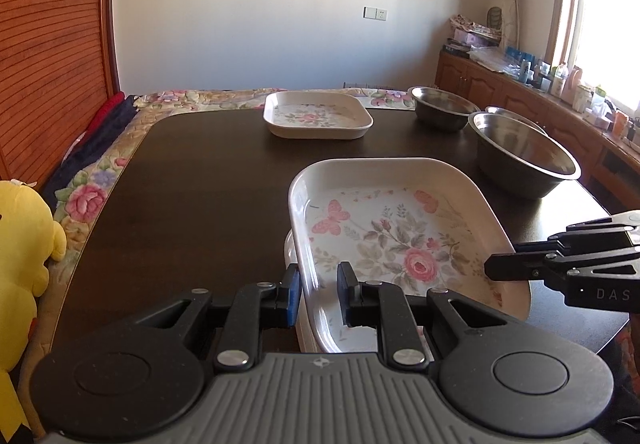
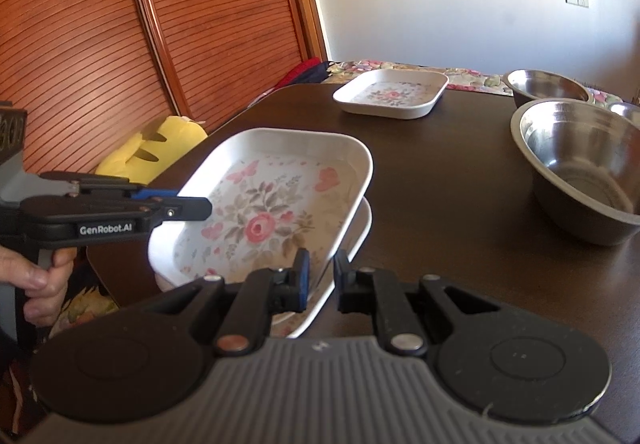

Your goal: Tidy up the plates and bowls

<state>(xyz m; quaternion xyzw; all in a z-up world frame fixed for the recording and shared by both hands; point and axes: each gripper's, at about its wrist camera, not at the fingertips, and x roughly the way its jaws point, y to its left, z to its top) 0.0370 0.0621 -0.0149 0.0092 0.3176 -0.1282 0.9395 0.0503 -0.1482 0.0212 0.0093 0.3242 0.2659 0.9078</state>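
The floral plate point(image 1: 400, 240) is held tilted over a second plate point(image 2: 352, 240) at the near desk point(image 1: 200, 180) edge. It should be lowered level and released together so it nests. Left gripper point(image 1: 318, 294) fingers are pinched on its left rim, right gripper point(image 2: 320, 276) fingers on its right rim.

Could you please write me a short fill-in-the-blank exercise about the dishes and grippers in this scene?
1. Both grippers grip the rim of the tilted floral ____.
2. Another plate lies directly ____ it.
3. The bowls are made of ____.
4. A third floral plate sits at the table's ____ edge.

Missing: plate; under; metal; far
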